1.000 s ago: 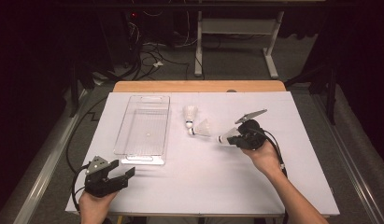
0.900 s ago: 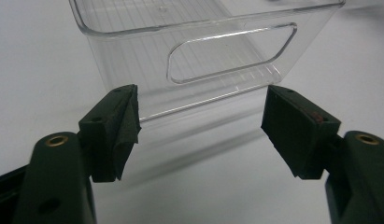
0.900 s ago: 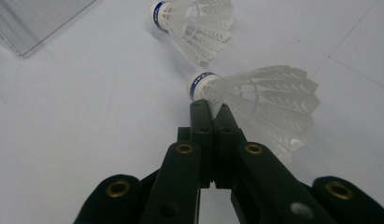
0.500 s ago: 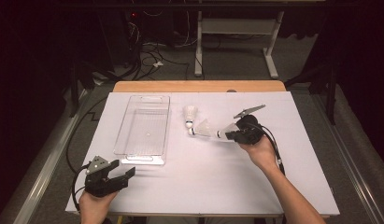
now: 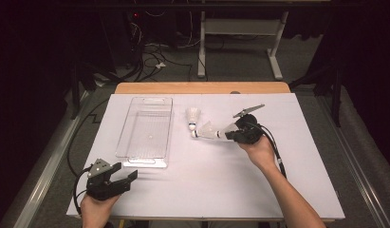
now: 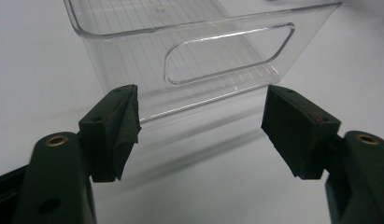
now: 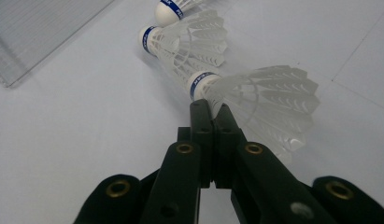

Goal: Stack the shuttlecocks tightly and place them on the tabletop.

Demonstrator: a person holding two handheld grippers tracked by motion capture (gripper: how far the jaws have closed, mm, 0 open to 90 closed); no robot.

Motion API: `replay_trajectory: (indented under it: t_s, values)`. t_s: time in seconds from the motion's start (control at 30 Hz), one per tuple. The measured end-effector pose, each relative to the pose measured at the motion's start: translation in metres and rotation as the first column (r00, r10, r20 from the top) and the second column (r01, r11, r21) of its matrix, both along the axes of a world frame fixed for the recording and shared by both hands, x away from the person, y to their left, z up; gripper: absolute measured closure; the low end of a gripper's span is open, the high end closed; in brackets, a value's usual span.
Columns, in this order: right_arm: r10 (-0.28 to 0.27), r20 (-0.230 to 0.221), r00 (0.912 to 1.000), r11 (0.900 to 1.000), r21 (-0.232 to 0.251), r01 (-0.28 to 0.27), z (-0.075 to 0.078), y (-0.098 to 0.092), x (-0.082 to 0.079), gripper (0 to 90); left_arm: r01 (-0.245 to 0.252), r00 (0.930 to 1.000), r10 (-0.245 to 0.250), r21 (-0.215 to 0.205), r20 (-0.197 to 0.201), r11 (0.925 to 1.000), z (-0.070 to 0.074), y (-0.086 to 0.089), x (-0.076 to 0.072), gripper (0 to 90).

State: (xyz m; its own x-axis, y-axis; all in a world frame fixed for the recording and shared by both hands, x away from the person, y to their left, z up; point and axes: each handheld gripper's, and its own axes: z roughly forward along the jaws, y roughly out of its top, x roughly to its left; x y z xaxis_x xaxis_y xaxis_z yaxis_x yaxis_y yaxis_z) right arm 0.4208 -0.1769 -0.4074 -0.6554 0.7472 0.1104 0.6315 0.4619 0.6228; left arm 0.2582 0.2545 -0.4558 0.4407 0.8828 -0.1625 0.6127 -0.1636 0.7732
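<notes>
**A:** What is your right tool [image 7: 212, 109] doing at the moment?

**B:** Your right tool is sitting with its jaws pressed together, and they are pinching the feather skirt of a shuttlecock [image 7: 259, 100] just behind its cork tip. In the high view you are holding that shuttlecock [image 5: 220, 131] at the front of the tool [image 5: 230, 134], right of the worktop's [image 5: 192, 190] middle, with its cork end pointing left.

**A:** And what is changing since a second ago?

**B:** Very little. Your right hand [image 5: 256, 149] is edging slightly leftward with the shuttlecock, toward the other two. The grip is staying closed throughout.

**A:** Where are the others lying?

**B:** A second shuttlecock [image 5: 205, 130] is lying just left of the held one, its cork near your shuttlecock's cork in the right gripper view. A third shuttlecock [image 5: 193, 116] is standing just behind it, cork down. Neither is moving from its earlier spot.

**A:** And your left side?

**B:** Your left tool [image 5: 124, 179] is resting at the near left corner, unmoved, its jaws standing wide apart with nothing between them. It is facing the near end wall of the clear plastic bin [image 6: 217, 56], which is lying lengthwise left of the shuttlecocks [image 5: 146, 126], staying where it was.
</notes>
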Motion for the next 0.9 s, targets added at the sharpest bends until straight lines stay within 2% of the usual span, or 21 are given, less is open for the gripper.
replay_trajectory:
  t_s: [0.5, 0.9]
  values:
    - [0.01, 0.007, 0.9999, 1.0, 0.002, -0.01, 0.002, 0.008, 0.011, 90.0, 0.002, 1.0, -0.002, 0.001, -0.002, 1.0, 0.0, 0.0, 0.001, 28.6]
    - [0.012, -0.003, 0.9999, 1.0, 0.018, -0.012, -0.004, 0.014, 0.015, 90.0, 0.003, 1.0, -0.003, 0.001, -0.003, 1.0, 0.0, -0.001, 0.0, 28.7]
